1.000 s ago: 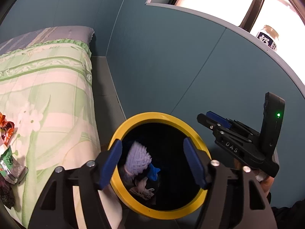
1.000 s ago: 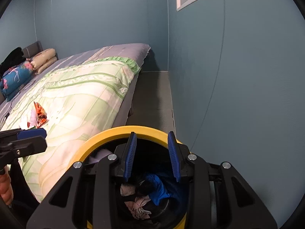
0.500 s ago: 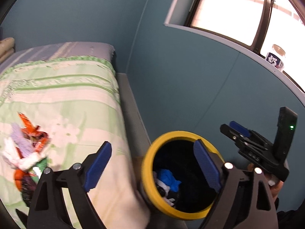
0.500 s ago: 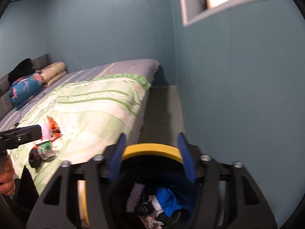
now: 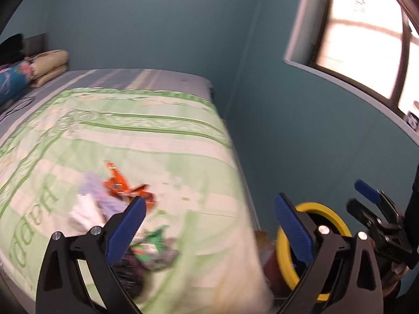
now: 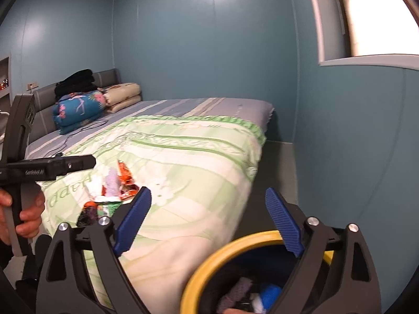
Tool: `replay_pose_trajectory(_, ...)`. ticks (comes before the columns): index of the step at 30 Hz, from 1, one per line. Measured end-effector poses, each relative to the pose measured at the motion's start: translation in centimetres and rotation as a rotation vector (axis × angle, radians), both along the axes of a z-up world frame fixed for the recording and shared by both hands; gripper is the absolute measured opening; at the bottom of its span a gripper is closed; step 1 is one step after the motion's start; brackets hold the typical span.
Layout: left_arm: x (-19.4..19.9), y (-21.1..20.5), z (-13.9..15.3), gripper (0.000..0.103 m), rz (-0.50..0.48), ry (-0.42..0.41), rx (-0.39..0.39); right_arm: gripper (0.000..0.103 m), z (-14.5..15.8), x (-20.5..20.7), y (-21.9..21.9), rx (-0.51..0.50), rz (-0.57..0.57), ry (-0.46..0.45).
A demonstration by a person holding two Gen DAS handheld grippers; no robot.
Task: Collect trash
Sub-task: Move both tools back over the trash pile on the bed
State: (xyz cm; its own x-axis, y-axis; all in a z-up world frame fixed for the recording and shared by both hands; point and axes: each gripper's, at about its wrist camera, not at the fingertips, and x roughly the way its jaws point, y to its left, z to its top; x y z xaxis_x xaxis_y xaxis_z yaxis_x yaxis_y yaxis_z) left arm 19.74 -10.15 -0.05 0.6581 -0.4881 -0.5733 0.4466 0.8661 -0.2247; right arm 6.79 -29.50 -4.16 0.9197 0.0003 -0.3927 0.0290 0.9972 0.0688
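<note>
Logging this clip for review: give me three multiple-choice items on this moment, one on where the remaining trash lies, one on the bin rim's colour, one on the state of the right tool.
1. Where does the pile of wrappers lie?
A. On the green quilt
B. On the floor by the wall
C. On the window sill

2. What colour is the rim of the trash bin?
A. Red
B. Yellow
C. White

3. What is between the pads of the right tool?
A. An orange wrapper
B. A blue cloth
C. Nothing

Answers:
1. A: the wrappers sit on the quilt's top, near the bed's near edge.
2. B: a yellow ring circles the dark opening in both views.
3. C: its jaws are opening, wide apart, with only bed and bin behind them.
</note>
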Motion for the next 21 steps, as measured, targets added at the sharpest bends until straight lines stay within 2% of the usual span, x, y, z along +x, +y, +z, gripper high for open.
replay_pose_trajectory(7, 2.7, 5.7, -1.2, 0.095, 0.121, 0.022, 0.003, 0.088, -1.0, 3.1, 2.7, 0.032, 0.083, 0.048)
replay_pose_trajectory(15, 4.5, 10.6, -4.6, 0.095, 0.216, 0.069, 0.003, 0.088, -3.2, 6.1, 7.6, 0.017, 0.197, 0.079)
replay_pose_trajectory(21, 6.0, 13.0, -7.9, 0.095, 0.262, 0.128, 0.005, 0.088, -5.7, 8.9, 10.9, 0.042, 0.262, 0.137)
